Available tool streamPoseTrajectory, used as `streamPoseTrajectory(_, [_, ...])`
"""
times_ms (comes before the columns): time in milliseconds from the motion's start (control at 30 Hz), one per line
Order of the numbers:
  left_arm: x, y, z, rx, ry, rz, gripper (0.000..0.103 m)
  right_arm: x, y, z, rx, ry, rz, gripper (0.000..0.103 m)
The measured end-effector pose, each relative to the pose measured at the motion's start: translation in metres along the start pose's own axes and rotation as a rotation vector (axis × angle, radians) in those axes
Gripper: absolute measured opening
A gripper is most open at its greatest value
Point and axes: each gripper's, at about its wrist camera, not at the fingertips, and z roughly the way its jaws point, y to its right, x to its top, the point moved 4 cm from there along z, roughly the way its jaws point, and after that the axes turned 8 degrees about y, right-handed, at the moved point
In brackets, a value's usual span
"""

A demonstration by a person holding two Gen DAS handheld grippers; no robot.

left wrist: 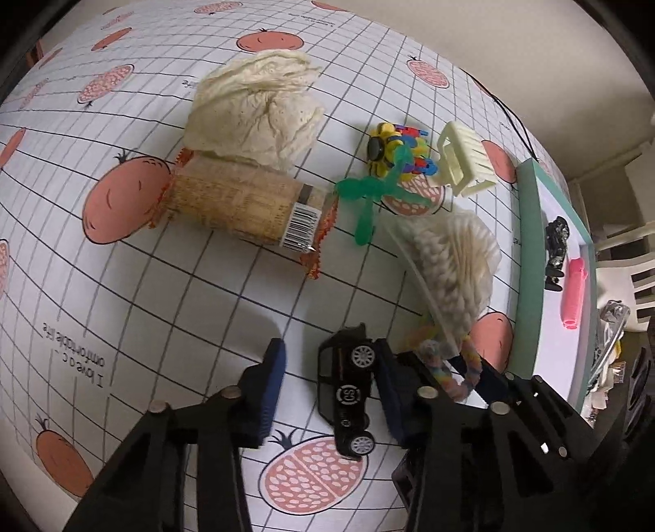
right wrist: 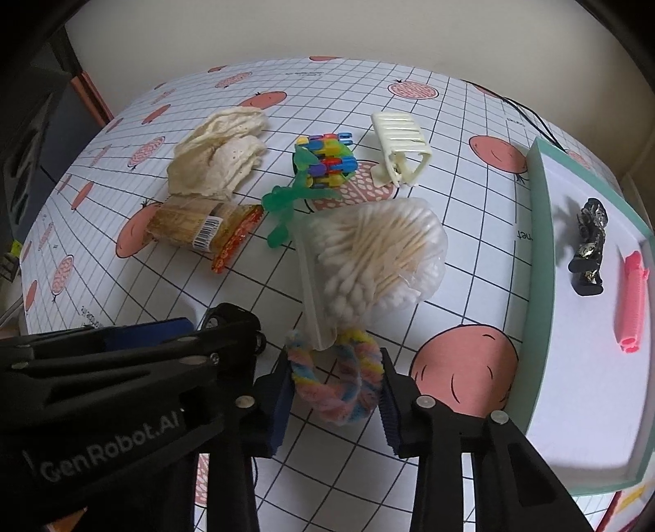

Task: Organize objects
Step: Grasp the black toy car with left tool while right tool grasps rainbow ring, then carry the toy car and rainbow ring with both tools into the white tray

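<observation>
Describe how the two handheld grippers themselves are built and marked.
Both are matte black plastic with angular linkage arms joined by round silver pivot pins. The left gripper has two flat fingers faced with ribbed dark blue pads. The right gripper is built the same, with blue ribbed pads. The right wrist view shows grey "GenRobot.AI" lettering on the left gripper's body. No cables, hands or sleeves show.

plain cream wall (right wrist: 327, 28) across the top, grid-and-fruit tablecloth (right wrist: 470, 122) filling the middle, white furniture (left wrist: 626, 262) at right edge
</observation>
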Motion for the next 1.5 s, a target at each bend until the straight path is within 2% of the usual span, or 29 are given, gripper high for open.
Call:
streamPoseTrajectory(200, [0.001, -0.003, -0.003, -0.011, -0.007, 0.009, 0.028, -0.002, 0.002, -0.002, 0.000, -0.002, -0.001, 0.036])
streamPoseTrajectory(667, [-0.016, -0.006, -0.019, -0.023, 0.004, 0.009, 0.028, -0.004, 0.001, -0.004, 0.009, -0.006, -0.001, 0.034])
streamPoseTrajectory(867, [-0.011, -0.007, -0.015, -0.025, 0.015, 0.004, 0.028, -0.003, 0.003, -0.009, 0.023, 0.005, 0.004, 0.034])
streamPoseTrajectory(1300, [-0.011, -0.015, -0.032, -0.040, 0.049, -0.009, 0.028, 0.000, 0.004, -0.029, 0.071, 0.045, 0.014, 0.033])
streamPoseTrajectory(1400, [0.000, -0.004, -0.026, -0.039, 0.061, -0.013, 0.028, 0.002, 0.006, -0.034, 0.076, 0.056, 0.021, 0.033])
streamPoseTrajectory(1500, [-0.002, -0.012, -0.036, -0.046, 0.071, -0.019, 0.028, 0.005, 0.009, -0.039, 0.082, 0.071, 0.030, 0.033])
